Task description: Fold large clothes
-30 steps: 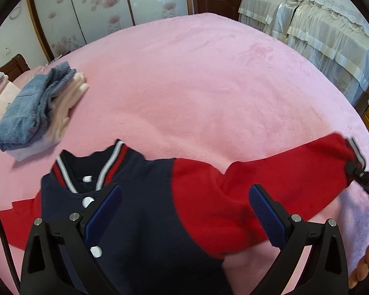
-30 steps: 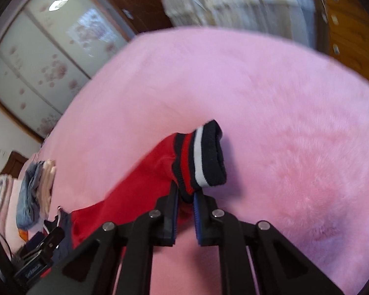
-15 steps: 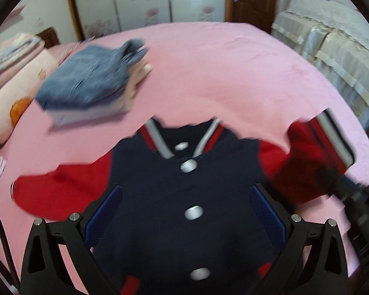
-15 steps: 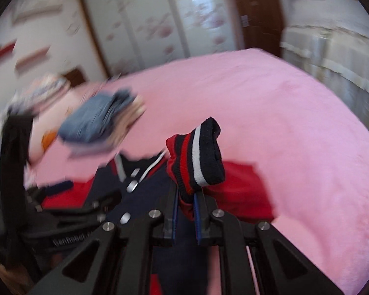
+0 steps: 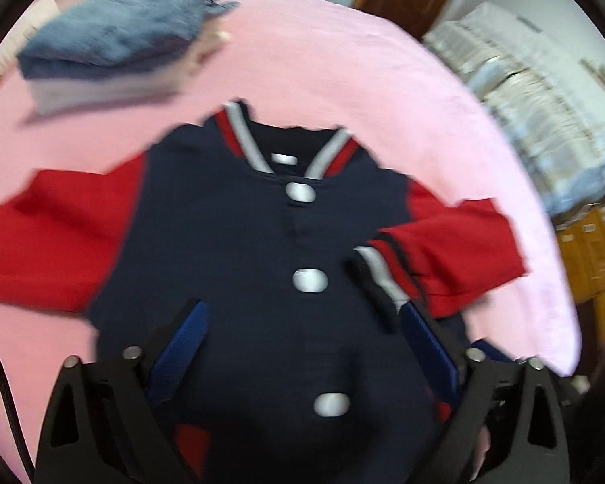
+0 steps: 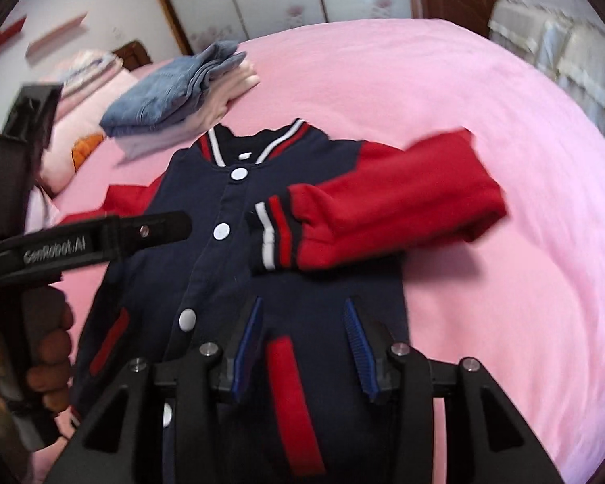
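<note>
Bedspread (image 6: 383, 80) in pink carries the jacket (image 6: 230, 266), front up, right sleeve (image 6: 383, 209) folded across its chest. Right gripper (image 6: 302, 339) has just been opening, nothing between its jaws; left gripper (image 5: 302, 347) spread wide, empty. Best next: mirror it with the left sleeve (image 5: 60, 226), cuff laid flat.

We count one jacket (image 6: 262, 250), navy with two red sleeves (image 6: 395, 205), lying on one pink bed (image 6: 484, 92). Down its front we make out four white snap buttons (image 6: 222, 231) and two red pocket strips (image 6: 292, 399). One stack of folded clothes (image 6: 173, 97) sits beyond the collar. Two claws are in view, the left claw (image 5: 302, 359) and the right claw (image 6: 306, 343).
</note>
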Motion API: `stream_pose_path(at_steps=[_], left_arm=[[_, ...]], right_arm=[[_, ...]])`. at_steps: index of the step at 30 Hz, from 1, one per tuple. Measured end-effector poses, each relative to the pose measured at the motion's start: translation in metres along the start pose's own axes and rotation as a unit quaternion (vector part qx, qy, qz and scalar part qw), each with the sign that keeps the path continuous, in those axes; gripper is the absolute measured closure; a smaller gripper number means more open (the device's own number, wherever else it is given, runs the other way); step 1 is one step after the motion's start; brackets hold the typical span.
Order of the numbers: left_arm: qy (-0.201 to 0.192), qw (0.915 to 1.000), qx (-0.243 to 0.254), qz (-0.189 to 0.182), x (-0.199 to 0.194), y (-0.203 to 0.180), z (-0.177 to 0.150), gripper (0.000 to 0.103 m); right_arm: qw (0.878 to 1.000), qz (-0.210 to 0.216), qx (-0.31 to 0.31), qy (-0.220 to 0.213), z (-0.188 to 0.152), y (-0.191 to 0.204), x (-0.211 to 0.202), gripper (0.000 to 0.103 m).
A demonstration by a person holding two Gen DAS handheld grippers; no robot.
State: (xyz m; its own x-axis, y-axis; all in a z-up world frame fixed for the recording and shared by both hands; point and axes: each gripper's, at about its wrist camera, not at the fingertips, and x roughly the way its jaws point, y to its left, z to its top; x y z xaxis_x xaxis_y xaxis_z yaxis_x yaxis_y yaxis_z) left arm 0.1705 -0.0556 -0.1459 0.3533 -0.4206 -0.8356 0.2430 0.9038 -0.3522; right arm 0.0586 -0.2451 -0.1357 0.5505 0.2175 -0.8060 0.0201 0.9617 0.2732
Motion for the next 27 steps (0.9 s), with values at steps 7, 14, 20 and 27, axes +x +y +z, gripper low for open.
stream_pose_path(at_steps=[7, 14, 20, 27], left_arm=[[0.07, 0.9854, -0.068, -0.14, 0.046, -0.007, -0.003, 0.048], [0.089, 0.9637, -0.158, -0.196, 0.084, 0.002, -0.005, 0.048], [0.088, 0.9622, -0.173, -0.191, 0.104, -0.007, -0.004, 0.047], [0.059, 0.9801, -0.11, -0.154, 0.061, -0.062, 0.022, 0.096]], right_arm=[[0.998, 0.021, 0.066, 0.002, -0.016, -0.029, -0.009, 0.06], [0.996, 0.033, 0.079, 0.002, -0.017, -0.034, -0.002, 0.06], [0.996, 0.038, 0.086, 0.002, -0.018, -0.04, 0.0, 0.06], [0.993, 0.026, 0.112, 0.004, -0.016, -0.058, 0.005, 0.06]])
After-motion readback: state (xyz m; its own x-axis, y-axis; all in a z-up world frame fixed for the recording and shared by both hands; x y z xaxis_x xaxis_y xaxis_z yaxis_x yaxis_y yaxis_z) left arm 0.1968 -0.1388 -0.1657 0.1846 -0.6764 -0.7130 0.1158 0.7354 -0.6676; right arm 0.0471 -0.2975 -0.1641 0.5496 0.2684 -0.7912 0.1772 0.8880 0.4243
